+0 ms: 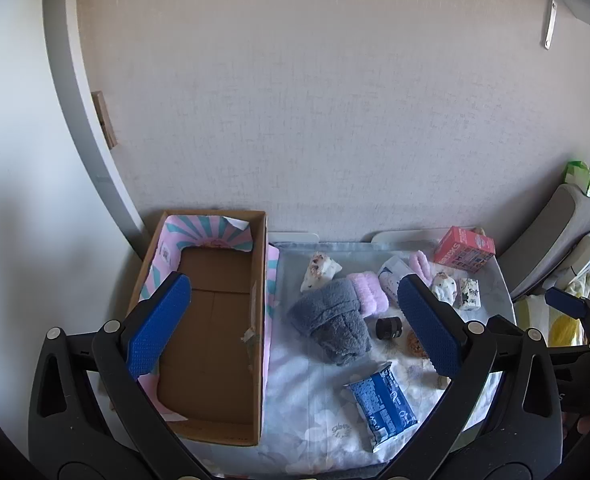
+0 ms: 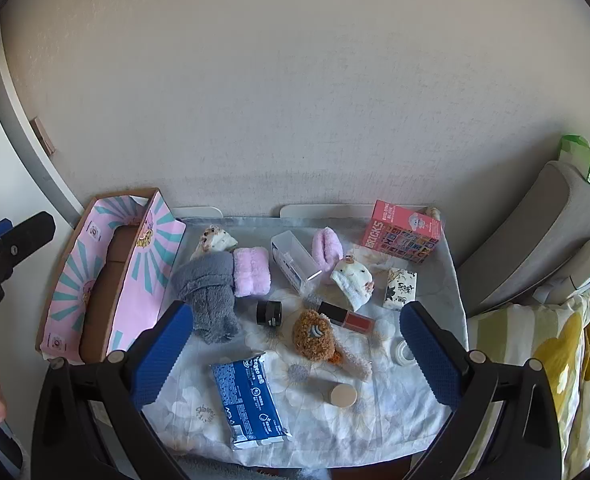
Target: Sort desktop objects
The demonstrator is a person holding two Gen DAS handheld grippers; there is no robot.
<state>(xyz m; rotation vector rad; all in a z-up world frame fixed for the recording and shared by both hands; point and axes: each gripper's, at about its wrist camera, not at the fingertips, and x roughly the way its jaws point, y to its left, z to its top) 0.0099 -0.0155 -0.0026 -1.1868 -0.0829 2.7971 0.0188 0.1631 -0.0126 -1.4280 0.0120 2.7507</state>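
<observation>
Blue packet (image 2: 249,400) — grey plush (image 2: 211,300) beyond

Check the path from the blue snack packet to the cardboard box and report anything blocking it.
Nothing visible blocks it. The blue snack packet lies on bare floral cloth; the open cardboard box sits to its left. The grey fleece bundle lies farther back, off that line.

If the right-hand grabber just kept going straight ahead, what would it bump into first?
Probably the fuzzy orange plush toy, which lies almost centred between the right gripper's open jaws, with the red lip-gloss tube just beyond. Depth is hard to judge in this fisheye view, so this is a best guess.
</observation>
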